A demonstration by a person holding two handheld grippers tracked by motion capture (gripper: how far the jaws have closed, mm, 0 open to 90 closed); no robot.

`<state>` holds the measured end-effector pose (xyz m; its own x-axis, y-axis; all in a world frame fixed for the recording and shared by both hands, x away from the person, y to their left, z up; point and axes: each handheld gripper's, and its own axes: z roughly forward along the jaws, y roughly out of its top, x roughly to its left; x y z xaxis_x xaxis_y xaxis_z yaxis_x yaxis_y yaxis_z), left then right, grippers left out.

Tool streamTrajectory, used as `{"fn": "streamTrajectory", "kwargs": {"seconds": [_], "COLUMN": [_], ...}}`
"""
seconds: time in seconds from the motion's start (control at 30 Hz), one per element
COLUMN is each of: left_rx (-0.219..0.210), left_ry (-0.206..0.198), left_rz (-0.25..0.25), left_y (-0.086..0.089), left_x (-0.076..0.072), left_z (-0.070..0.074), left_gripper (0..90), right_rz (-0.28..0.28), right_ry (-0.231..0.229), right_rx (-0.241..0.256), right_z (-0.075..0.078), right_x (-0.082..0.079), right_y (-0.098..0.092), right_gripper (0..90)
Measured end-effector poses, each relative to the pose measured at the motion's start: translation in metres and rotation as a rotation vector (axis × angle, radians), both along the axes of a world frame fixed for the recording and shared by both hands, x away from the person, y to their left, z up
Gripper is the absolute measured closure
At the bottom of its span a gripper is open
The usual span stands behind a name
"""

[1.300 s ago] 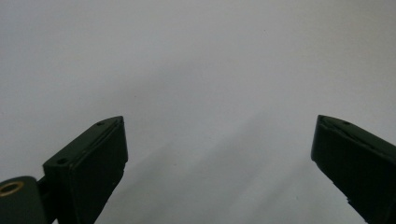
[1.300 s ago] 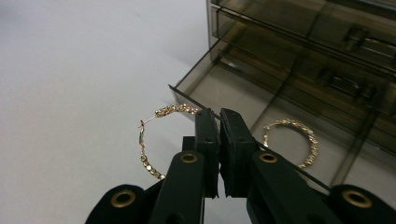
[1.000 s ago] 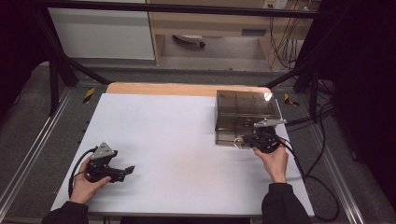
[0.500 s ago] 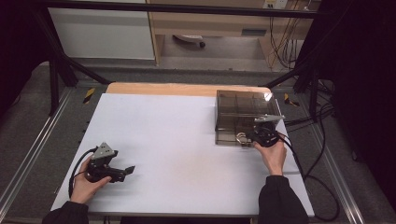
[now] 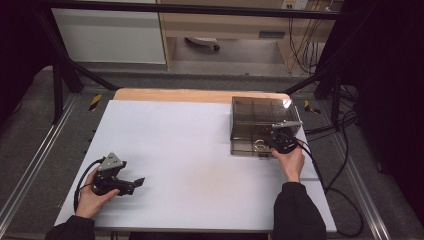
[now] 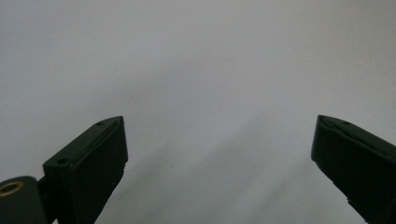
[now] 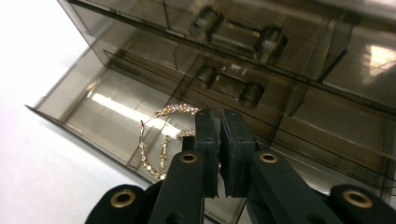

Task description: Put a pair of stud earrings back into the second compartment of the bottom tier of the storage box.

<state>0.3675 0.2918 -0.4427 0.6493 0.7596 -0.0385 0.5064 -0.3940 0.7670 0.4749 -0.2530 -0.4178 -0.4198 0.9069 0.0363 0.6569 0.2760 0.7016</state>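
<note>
A smoky see-through drawer box [image 5: 265,120] stands at the table's right side. Its lowest drawer [image 7: 84,112] is pulled out toward me. Gold jewellery [image 7: 161,135], thin hoops and a beaded chain, lies on the drawer floor and shows as a small glint [image 5: 259,145] in the high view. My right gripper [image 7: 219,116] is shut, its tips over the drawer just beside the jewellery, and nothing shows in the slit between its pads. In the high view the right gripper [image 5: 274,142] is at the box's front edge. My left gripper [image 5: 139,182] rests open near the front left, over bare white table [image 6: 219,135].
The white table top [image 5: 200,140] stretches between the two hands. A wooden strip [image 5: 200,95] runs along the far edge. Cables [image 5: 340,170] trail off the right side. Upper compartments of the box have moulded handles [image 7: 233,32].
My right gripper has moved forward a little, up to the box's front and over the open drawer. The left gripper has stayed where it was.
</note>
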Motion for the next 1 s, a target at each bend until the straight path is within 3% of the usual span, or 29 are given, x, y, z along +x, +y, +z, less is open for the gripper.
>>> {"fn": "streamTrajectory", "kwargs": {"seconds": [0.4, 0.6, 0.77, 1.0], "left_rx": [-0.001, 0.000, 0.002, 0.002], "left_ry": [-0.001, -0.001, 0.001, 0.003], "left_rz": [-0.002, -0.002, -0.003, -0.003], "left_y": [0.000, -0.001, -0.001, -0.002], "left_x": [0.000, 0.000, 0.000, 0.000], "left_z": [0.000, 0.000, 0.000, -0.001], "left_gripper": [3.8, 3.8, 3.8, 3.8], "right_rz": [-0.004, 0.011, 0.037, 0.086], "right_ry": [0.006, -0.009, -0.039, -0.075], "right_rx": [-0.053, -0.054, -0.006, 0.068], "right_z": [-0.009, -0.007, 0.000, 0.007], "right_x": [0.006, 0.002, -0.008, -0.027], "right_y": [0.005, 0.005, 0.004, 0.001], "right_gripper": [86.0, 80.1, 71.2, 48.1]}}
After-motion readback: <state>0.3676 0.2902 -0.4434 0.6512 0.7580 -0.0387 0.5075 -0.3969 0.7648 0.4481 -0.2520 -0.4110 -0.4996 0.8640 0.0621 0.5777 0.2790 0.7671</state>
